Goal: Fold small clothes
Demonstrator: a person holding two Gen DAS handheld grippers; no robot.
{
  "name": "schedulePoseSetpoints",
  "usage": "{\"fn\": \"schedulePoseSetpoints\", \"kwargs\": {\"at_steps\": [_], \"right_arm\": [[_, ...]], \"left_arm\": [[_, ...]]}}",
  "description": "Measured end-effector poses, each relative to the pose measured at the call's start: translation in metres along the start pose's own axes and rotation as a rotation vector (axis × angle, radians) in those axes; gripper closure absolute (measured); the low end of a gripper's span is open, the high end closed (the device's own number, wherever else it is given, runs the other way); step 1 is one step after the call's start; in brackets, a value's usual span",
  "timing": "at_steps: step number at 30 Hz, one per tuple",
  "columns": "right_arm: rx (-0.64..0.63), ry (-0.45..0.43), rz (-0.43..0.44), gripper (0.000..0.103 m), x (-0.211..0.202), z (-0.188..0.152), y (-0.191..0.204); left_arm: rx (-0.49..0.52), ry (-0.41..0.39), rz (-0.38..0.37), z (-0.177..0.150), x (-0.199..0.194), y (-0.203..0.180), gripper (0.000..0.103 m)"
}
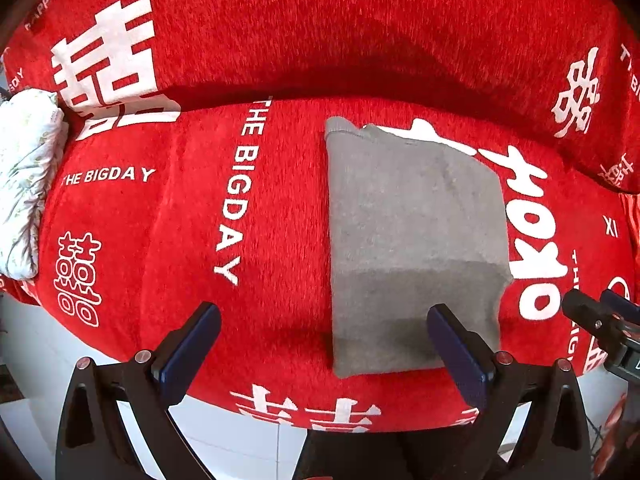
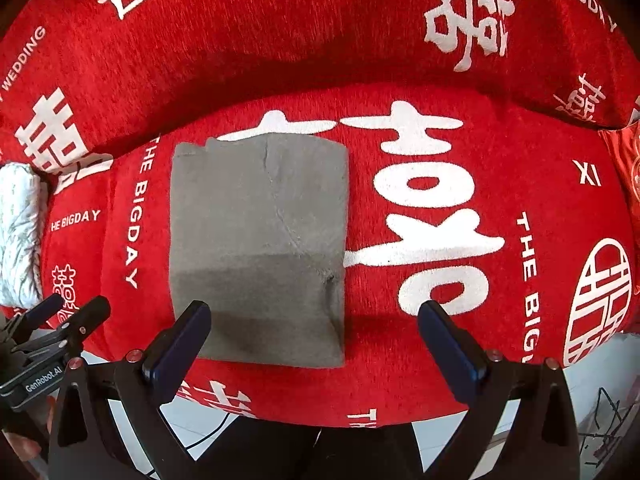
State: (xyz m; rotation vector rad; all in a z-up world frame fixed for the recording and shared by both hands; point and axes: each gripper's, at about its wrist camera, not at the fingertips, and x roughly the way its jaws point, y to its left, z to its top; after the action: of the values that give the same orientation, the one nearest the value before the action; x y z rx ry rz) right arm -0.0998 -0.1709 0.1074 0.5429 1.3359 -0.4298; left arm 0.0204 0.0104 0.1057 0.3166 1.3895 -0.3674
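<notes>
A grey cloth (image 1: pixel 412 236) lies folded into a flat rectangle on the red sofa cover (image 1: pixel 240 200). My left gripper (image 1: pixel 324 320) hangs open above the cloth's near left corner, nothing between its fingers. In the right wrist view the same grey cloth (image 2: pixel 256 240) shows a crease and a small dent near its right edge. My right gripper (image 2: pixel 314 318) is open over the cloth's near right corner, its left finger above the fabric, empty. Each gripper shows at the edge of the other's view: the right gripper (image 1: pixel 592 312) and the left gripper (image 2: pixel 72 312).
The red cover with white lettering drapes the seat and the backrest (image 2: pixel 320 20). A white patterned bundle (image 1: pixel 24 184) lies at the seat's left end. White floor tiles (image 1: pixel 240 448) show below the front edge, with a thin cable (image 2: pixel 216 428).
</notes>
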Motion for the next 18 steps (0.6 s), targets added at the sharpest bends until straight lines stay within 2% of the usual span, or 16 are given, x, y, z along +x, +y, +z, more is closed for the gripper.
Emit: {"fn": "schedulePoseSetpoints", "kwargs": {"at_steps": [18], "right_arm": [[-0.018, -0.015, -0.012, 0.000, -0.012, 0.001, 0.008]], "left_arm": [[0.018, -0.031, 0.019, 0.003, -0.017, -0.001, 0.000]]}}
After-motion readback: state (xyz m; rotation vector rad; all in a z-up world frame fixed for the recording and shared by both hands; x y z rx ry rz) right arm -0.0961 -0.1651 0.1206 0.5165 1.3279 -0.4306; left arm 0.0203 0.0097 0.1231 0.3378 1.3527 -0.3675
